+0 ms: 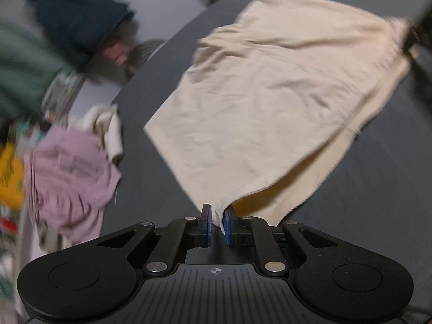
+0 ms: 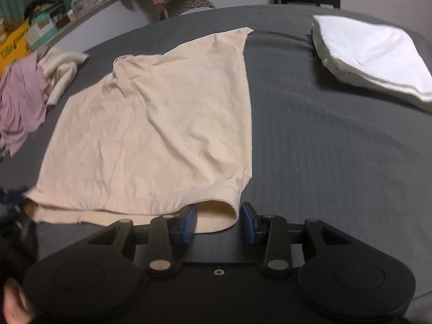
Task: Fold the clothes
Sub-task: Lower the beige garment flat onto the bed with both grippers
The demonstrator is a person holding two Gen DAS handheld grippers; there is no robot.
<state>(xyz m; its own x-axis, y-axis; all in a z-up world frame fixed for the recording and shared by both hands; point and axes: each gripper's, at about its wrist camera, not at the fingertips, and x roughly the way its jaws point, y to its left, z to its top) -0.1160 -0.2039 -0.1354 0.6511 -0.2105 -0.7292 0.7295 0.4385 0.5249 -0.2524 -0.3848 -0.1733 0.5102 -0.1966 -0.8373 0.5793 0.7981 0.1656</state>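
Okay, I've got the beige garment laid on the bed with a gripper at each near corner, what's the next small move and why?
Probably close the right gripper on the beige garment: its hem sits between open jaws, while the left gripper already pinches the other corner.

In the right wrist view, the beige cotton garment (image 2: 151, 124) lies spread at centre left on the dark grey bed (image 2: 324, 148). A folded white cloth stack (image 2: 370, 54) sits upper right, well apart; a crumpled pink garment (image 2: 21, 100) lies at the left edge.

One beige garment (image 2: 151, 124), one folded white stack (image 2: 372, 54), one pink garment (image 2: 21, 102), two hand-held grippers.
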